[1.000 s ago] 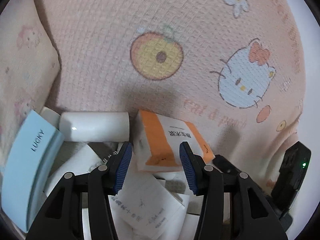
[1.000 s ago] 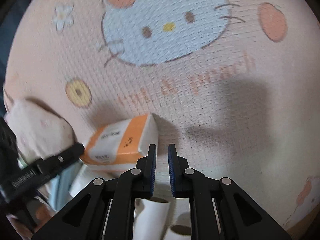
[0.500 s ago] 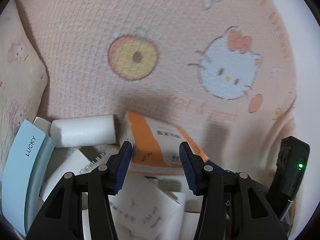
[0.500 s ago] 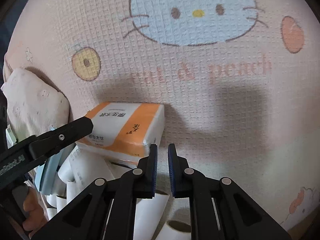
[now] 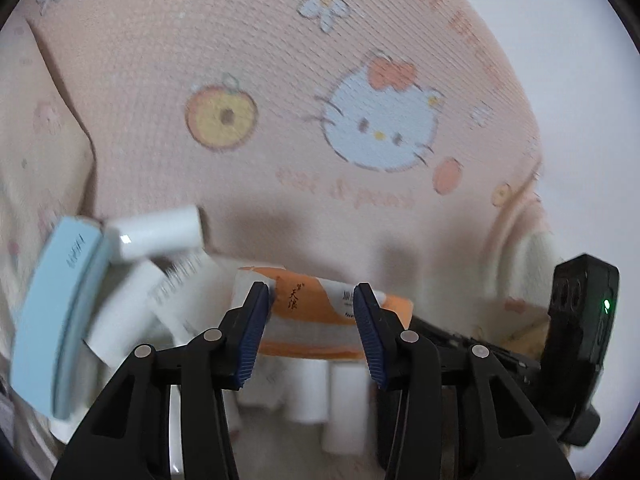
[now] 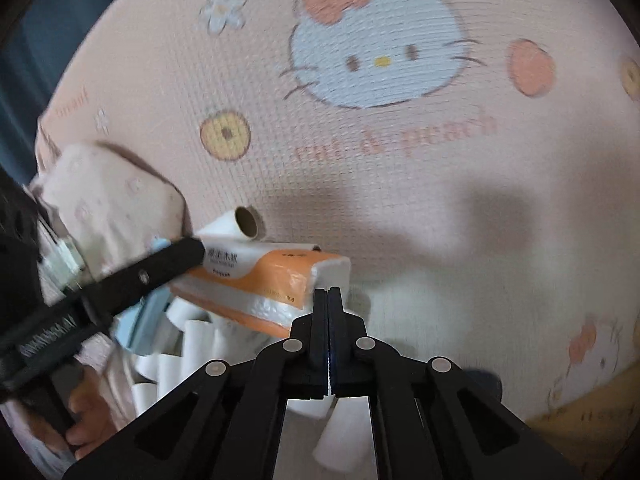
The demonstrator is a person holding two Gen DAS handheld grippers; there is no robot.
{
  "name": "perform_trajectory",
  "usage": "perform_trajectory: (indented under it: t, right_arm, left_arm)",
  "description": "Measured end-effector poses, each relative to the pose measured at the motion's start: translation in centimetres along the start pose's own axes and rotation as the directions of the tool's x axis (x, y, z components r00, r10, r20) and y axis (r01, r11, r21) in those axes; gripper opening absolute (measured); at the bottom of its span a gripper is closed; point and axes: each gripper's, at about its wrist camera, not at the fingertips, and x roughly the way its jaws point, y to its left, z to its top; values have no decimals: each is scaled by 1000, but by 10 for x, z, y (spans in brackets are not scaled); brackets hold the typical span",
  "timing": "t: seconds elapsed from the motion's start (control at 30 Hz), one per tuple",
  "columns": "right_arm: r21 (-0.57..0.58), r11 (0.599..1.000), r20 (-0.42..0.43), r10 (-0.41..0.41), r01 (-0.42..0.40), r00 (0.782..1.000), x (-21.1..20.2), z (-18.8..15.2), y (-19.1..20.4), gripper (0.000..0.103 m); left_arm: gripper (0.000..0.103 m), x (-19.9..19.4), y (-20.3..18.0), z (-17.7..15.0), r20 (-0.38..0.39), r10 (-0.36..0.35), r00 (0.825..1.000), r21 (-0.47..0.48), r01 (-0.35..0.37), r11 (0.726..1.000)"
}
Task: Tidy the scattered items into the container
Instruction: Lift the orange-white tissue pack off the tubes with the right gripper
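Pink waffle-knit blanket (image 5: pixel 280 60) w/ cartoon cat, peach and flower prints covers the bed and fills most of both views; a pale printed pillow (image 6: pixel 108 208) sits at its left edge. In the foreground, a heap of white paper rolls (image 5: pixel 154 232) plus a light-blue box (image 5: pixel 56 312) standing on edge at left.

Orange-and-white tissue pack (image 5: pixel 320 312) lies on top of the rolls, right between the left gripper (image 5: pixel 308 332) jaws. Jaws partly open and closing on it; left blue pad looks to be at the pack's end, right pad at or just in front of its top face. Blur, so can't tell if either presses yet. From the right wrist cam, one left finger (image 6: pixel 160 268) crosses the pack's (image 6: pixel 272 280) near-left end.

Right gripper (image 6: pixel 328 320) jaws clenched tight, nothing between them, tips just beside the pack's right end, over the rolls (image 6: pixel 200 344). A hand (image 6: pixel 88 420) shows low left, gripping the left tool.
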Motion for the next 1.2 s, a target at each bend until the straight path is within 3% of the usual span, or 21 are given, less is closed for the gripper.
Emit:
perform_trajectory:
  t: [0.2,0.37,0.6,0.87,0.97,1.2]
  right_arm:
    - [33,999,1,-1,1,1000,-29,-26,-11,0]
    - [55,998,-23,-32,33,999,-45,-60,-21,0]
    - [39,999,-52,-30,32,998,-49,-90,-23,0]
    - [143,990,-60,27,-18,998,-47,-121,-46,0]
    - [208,977,-28,49,-42,998,-58,-123,-57,0]
    - [226,972,9,67,-67,998,-69,-122,-62,1]
  left_arm:
    - [47,2,-21,-30,-37,-16,999,68,19,998]
    - [47,0,-27,-45,-54,-68,996,65,72,995]
    - [47,1,-32,-68,-89,-27,996,136,39,990]
    - [47,24,-6,-90,-215,-47,975,19,52,998]
    - [47,30,-1,-95,-229,-78,970,-25,74,997]
    - [47,32,-9,-96,-248,-83,965,28,92,995]
